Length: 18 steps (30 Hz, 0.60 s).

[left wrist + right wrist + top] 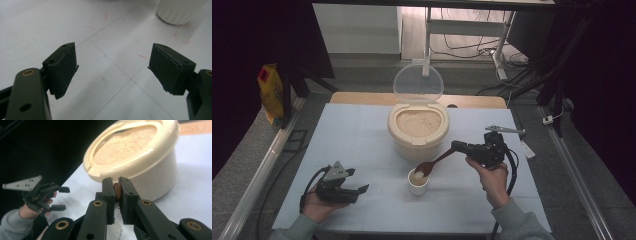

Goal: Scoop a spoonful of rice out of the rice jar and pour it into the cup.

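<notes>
Left gripper (357, 192) rests low on the white table (357, 135) at its near left corner, jaws spread wide with nothing between them; the left gripper view shows bare tabletop between the two black pads (63, 67) and the ribbed foot of a white vessel at the upper right edge.

Toward the middle, a small white cup (417, 183) stands on the table, upright, with a little pale rice in it. Just above its mouth hangs the bowl of a brown wooden spoon (427, 167), carrying a small heap of rice. Behind the cup, farther from the person, stands a large cream rice bin (418, 135), filled nearly to the rim with pale grain; its clear round lid (418, 82) stands tipped up at the back.

Farther right, the right gripper (458, 146) is clamped on the spoon's handle, which slants down and left toward the cup. In the right gripper view the jaws stand nearly together with the brown handle (117, 191) pinched between them, the bin right behind.
</notes>
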{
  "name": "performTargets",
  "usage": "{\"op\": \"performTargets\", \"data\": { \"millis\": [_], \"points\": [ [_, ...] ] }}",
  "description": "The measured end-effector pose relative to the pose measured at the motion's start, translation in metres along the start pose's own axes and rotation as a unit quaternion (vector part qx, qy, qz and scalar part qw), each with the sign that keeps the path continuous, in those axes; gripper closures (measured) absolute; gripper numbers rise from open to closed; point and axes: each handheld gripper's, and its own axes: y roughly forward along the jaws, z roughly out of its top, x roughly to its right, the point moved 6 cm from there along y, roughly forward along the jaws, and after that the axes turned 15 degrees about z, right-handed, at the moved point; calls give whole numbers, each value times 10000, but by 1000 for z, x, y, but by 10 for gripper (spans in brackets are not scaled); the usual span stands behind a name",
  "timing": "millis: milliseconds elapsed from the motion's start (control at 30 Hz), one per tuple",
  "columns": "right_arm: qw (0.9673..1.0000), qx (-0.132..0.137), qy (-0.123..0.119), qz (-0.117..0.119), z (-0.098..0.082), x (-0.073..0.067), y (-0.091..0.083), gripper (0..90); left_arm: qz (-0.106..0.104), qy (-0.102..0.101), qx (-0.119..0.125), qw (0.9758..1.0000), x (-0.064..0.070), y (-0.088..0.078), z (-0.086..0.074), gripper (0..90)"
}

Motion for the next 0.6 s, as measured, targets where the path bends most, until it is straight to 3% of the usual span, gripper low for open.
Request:
{"op": "performTargets", "data": {
  "millis": [133,233,500,600],
  "points": [
    [9973,-116,-724,-32,3,-14,1,830,-3,-4,1,10000,0,0,0,219],
    [9943,-207,-1045,-43,4,-22,1,830,-2,-11,2,10000,0,0,0,218],
    [9959,103,-851,275,11,-22,-18,830,-5,-20,4,10000,-1,0,0,218],
    [9964,203,-782,257,15,-21,-32,830,-4,-8,0,10000,0,0,0,218]
  ]
}}
